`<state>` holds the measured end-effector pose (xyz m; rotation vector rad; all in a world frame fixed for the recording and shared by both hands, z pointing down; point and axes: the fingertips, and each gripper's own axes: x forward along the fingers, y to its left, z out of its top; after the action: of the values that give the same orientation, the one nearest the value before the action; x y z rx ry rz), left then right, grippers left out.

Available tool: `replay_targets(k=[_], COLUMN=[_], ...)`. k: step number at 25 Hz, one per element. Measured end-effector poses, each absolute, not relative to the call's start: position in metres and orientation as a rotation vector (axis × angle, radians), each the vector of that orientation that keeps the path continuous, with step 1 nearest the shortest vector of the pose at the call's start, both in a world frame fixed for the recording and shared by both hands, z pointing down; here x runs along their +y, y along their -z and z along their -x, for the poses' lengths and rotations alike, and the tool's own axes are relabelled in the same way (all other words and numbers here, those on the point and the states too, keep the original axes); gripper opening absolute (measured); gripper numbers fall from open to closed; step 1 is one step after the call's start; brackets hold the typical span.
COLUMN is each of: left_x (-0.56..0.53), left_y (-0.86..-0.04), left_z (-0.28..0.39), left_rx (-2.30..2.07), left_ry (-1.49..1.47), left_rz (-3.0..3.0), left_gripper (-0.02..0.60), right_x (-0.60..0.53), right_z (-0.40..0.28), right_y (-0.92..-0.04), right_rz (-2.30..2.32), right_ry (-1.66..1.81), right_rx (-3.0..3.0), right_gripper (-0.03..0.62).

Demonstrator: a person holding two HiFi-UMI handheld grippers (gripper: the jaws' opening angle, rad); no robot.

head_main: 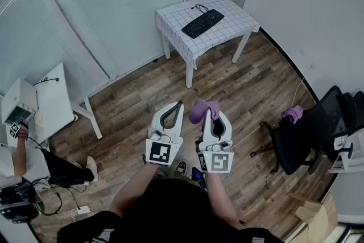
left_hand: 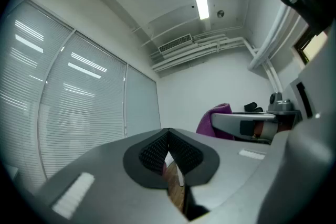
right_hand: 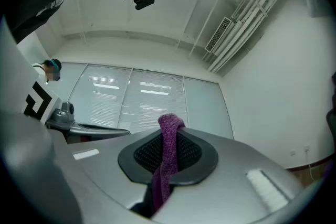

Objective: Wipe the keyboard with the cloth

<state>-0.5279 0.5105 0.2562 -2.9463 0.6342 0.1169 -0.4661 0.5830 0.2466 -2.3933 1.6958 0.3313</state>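
- Your right tool [head_main: 211, 121] pinched the purple cloth [right_hand: 169, 134] near you; your left tool [left_hand: 168, 148] was pressed together, empty.
- The keyboard [head_main: 202, 23] lay on the far tabletop [head_main: 239, 19], well apart from both tools.
- The cloth looked soft, light and floppy. I'd grip a bunched fold, since loose ends would drag.
- Count: one keyboard, two tools, one held cloth, one similar purple piece [head_main: 292, 114] on the chair [head_main: 301, 142] at right.
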Motion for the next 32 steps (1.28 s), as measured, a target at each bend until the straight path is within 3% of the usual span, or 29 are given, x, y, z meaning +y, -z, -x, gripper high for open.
replay_targets(k=[11,32], left_x=[0.468,0.247], left_y=[-0.273,-0.277], left_z=[0.441,0.231], left_rx=[0.59,0.699], left_ry=[-0.176,-0.18], left_rz=[2.945,2.984], left_gripper=[-0.002,-0.002], right_x=[0.535,0.32], right_z=[0.388,0.173], right_y=[-0.261,-0.245], right_rz=[2.363,2.392], right_ry=[-0.301,-0.294], right_rx=[1.805,1.984], right_gripper=[0.035,0.04])
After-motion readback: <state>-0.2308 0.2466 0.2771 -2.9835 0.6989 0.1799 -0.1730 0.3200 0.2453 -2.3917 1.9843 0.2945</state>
